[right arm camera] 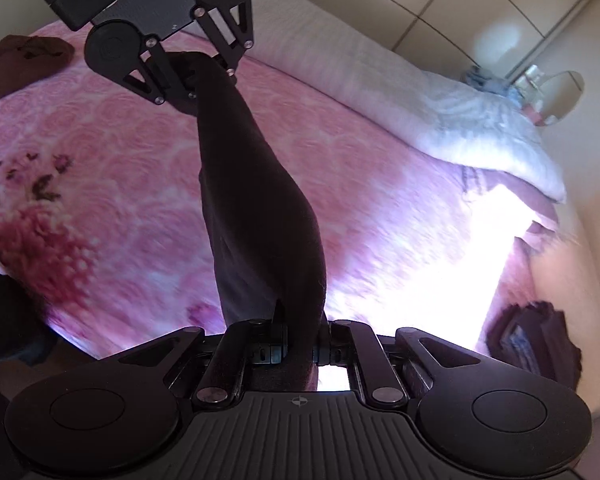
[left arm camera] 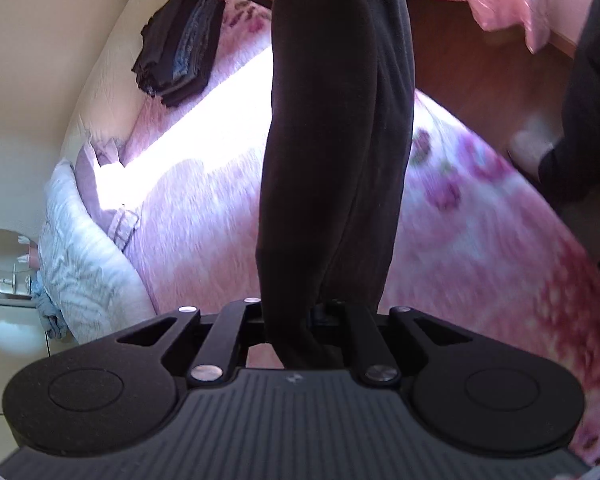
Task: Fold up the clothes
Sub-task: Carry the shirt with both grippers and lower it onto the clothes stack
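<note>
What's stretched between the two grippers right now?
A dark garment, pinched at one end by the right gripper and at the other by the left gripper, hanging above the pink blanket; the right wrist view shows it.

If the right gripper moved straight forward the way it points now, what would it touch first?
Probably the left gripper. The right gripper is shut on the dark garment, which stretches ahead to the left gripper, shut on its other end above the pink blanket. Depth is unclear; it might pass beside and reach the bed.
</note>
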Tool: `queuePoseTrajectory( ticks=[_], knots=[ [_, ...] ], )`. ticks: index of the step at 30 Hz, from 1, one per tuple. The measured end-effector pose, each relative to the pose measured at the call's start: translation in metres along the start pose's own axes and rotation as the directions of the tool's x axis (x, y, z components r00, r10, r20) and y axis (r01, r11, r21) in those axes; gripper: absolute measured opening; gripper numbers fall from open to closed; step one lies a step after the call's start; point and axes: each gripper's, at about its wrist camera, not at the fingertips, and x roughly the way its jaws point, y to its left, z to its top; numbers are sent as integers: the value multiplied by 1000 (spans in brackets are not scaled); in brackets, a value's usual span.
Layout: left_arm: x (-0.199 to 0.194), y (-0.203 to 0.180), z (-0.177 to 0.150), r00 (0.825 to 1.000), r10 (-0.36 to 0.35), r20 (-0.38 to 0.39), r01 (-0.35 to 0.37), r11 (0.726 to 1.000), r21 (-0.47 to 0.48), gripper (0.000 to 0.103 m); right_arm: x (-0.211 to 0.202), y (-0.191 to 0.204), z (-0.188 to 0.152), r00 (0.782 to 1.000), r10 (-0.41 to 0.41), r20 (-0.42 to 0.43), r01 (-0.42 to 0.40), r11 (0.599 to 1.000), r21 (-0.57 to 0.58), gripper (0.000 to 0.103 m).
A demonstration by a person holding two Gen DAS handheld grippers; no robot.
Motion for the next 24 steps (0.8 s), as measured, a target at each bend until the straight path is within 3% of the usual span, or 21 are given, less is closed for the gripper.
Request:
queuePoseTrajectory(
  ticks=[9,13,19,24],
  knots=[
    [36,61,128,988,35,148,-43,998,48,9,-33,-104,-79,988,-133,-83,139,988,69,8],
    [67,87,159,978,34,208,-49,996,68,9,-44,-147,-108,976,-179,-123,191,977,92,8],
    [118,137,192,961,24,277,-43,997,62,9,-32,-212,-126,964,-186,-190,205,975,88,8],
    [160,197,215,951,30,307,-53,996,66,9,-15,-295,-130,957,-221,-189,238,969,69,8]
  ],
)
